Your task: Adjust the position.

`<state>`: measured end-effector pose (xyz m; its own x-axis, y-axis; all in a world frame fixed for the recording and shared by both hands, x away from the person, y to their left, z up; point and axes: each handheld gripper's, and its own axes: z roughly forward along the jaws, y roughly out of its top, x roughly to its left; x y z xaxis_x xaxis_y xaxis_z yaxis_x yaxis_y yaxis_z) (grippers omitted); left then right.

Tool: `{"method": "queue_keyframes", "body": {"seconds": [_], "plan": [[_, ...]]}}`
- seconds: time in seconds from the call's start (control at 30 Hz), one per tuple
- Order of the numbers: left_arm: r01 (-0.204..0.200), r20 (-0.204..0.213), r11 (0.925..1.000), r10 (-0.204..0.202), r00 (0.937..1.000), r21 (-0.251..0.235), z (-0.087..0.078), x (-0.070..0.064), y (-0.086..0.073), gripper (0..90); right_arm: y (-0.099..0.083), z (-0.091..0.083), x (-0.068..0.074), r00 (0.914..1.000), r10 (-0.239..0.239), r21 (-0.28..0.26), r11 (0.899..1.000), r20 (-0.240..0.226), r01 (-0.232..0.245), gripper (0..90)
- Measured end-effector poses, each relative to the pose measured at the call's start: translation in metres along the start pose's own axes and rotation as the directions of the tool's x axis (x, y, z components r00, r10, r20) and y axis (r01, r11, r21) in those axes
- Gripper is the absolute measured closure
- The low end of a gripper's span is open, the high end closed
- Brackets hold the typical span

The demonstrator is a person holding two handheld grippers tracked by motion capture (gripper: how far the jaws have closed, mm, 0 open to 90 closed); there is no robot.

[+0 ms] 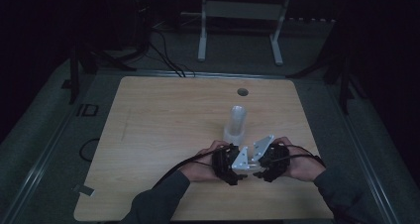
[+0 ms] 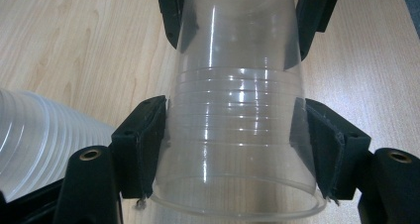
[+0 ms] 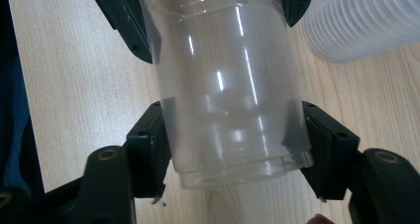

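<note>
A clear plastic cup (image 2: pixel 237 110) lies level between my two grippers, just above the wooden table (image 1: pixel 163 115) near its front middle. My left gripper (image 2: pixel 236 135) is shut on the wide rim end. My right gripper (image 3: pixel 233 135) is shut on the narrow base end of the cup (image 3: pixel 233 85). Whether a second cup is nested inside, I cannot tell. In the high view the left gripper (image 1: pixel 229 163) and right gripper (image 1: pixel 270 160) face each other almost touching, with their grey plates over the cup. A stack of clear cups (image 1: pixel 236 125) stands just behind them.
The cup stack (image 2: pixel 39 135) is close beside the held cup, as the stack (image 3: pixel 361 21) also shows in the right gripper view. A round cable hole (image 1: pixel 242 91) sits at the table's back. A white frame (image 1: pixel 242 16) stands on the floor beyond.
</note>
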<state>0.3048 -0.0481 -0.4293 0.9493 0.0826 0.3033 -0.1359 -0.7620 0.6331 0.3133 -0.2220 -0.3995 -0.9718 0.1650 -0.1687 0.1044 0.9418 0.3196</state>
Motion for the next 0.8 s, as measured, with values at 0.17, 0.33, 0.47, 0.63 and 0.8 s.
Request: {"method": "queue_keyframes", "body": {"seconds": [0.17,0.33,0.47,0.63,0.8], "plan": [[0.011,0.006,0.9999,-0.011,0.9999,-0.013,0.0,0.0,0.0,27.9,-0.001,0.001,0.001,1.0,-0.003,-0.003,1.0,0.006,0.003,39.2],[0.015,-0.004,0.9997,-0.015,0.9999,-0.021,-0.001,0.0,0.001,23.1,-0.003,0.002,0.001,0.9999,0.009,-0.017,1.0,0.012,-0.009,39.5],[0.034,-0.015,0.9988,-0.035,0.9993,-0.034,-0.003,0.001,0.001,18.6,-0.006,0.001,0.001,0.9996,0.022,-0.028,0.999,0.015,-0.021,39.6],[0.044,-0.016,0.9977,-0.045,0.9989,-0.051,-0.006,0.002,0.002,18.3,-0.009,0.003,-0.001,0.9992,0.032,-0.032,0.999,0.023,-0.031,39.6],[0.068,-0.014,0.9947,-0.069,0.9975,-0.077,-0.01,0.006,0.001,19.3,-0.014,0.003,-0.003,0.9979,0.057,-0.041,0.998,0.031,-0.056,39.6]]}}
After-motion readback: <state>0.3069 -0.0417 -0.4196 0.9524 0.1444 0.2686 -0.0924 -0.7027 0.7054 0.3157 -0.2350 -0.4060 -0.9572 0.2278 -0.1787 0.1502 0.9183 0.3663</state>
